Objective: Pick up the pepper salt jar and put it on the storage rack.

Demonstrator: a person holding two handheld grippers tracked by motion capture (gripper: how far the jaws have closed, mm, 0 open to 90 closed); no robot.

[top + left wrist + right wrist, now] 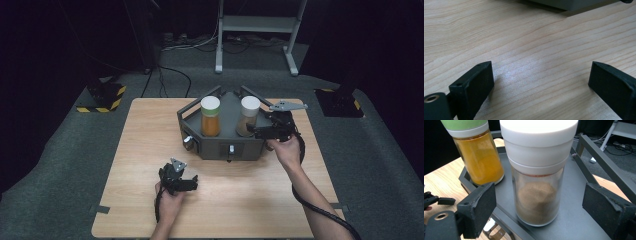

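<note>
Two spice jars stand upright on a dark grey tray (227, 145): one with orange powder and a pale green lid (210, 116) (480, 157), one with brown powder and a white lid (249, 115) (538, 182). My right gripper (255, 131) (539, 207) reaches in from the tray's right side, open, its jaws on either side of the brown jar with gaps to the glass. My left gripper (192, 184) (541, 82) rests low over the wooden table (524, 45), open, with only bare wood between its jaws.
The tray has raised rails (604, 162) at its back and a knob (188, 142) on its front left corner. Beyond the table (150, 150) lie grey floor, cables and a white stand's legs (255, 35). Yellow-black striped bases (105, 97) sit on the floor to each side.
</note>
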